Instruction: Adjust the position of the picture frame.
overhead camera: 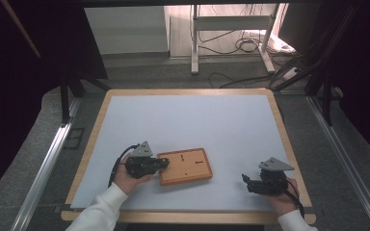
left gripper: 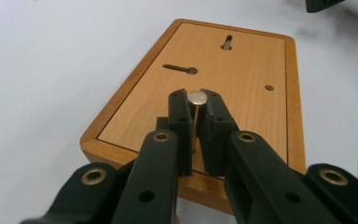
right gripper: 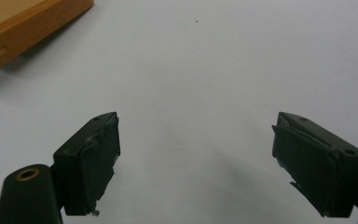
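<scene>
Low in the frame's centre, the left gripper [left gripper: 196,109] was clenched on a small brass pin [left gripper: 197,98] above the wooden board [overhead camera: 184,166], seemingly to seat it, while the right gripper [right gripper: 196,158] waited released at lower right.

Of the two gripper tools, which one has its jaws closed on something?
The left gripper: its jaws pinch a small brass pin above the wooden board. The right gripper rests wide open over the white table.

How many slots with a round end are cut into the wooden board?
2. One slot lies crosswise near the board's middle, the other slot runs lengthwise near its far edge. The left tool may hide more.
</scene>
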Tool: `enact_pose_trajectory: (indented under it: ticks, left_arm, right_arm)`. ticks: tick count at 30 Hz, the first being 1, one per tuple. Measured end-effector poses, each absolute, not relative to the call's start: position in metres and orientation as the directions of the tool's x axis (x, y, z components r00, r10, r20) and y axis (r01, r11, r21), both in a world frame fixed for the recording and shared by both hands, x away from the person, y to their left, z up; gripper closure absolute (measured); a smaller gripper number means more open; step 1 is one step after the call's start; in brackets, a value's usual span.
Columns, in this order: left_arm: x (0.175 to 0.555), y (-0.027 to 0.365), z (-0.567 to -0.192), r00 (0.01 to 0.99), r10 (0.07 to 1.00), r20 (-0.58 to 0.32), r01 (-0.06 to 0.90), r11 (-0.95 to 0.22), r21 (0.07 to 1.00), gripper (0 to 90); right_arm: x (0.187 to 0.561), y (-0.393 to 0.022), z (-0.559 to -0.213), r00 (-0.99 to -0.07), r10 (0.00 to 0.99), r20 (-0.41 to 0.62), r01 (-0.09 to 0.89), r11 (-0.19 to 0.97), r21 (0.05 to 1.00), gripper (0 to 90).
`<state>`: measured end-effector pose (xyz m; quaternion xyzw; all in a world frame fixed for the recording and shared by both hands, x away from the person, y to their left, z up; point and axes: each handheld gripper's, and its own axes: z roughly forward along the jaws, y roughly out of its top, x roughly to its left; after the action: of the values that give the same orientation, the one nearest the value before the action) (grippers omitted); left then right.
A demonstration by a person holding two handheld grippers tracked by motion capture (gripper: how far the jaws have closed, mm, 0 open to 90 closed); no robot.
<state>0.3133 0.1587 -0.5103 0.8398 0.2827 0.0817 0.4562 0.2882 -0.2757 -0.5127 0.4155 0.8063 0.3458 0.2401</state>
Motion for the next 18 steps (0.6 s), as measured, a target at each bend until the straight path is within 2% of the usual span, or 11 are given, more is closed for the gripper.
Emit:
enact_pose_trajectory:
  ticks: [18]
  left_arm:
    - [0.328,0.175,-0.522,0.792,0.600,-0.117,0.445,-0.435,0.783,84.7]
  right_arm:
    - [0.288,-0.274,-0.514,-0.545,0.832,-0.103,0.504,0.424,0.752,15.5]
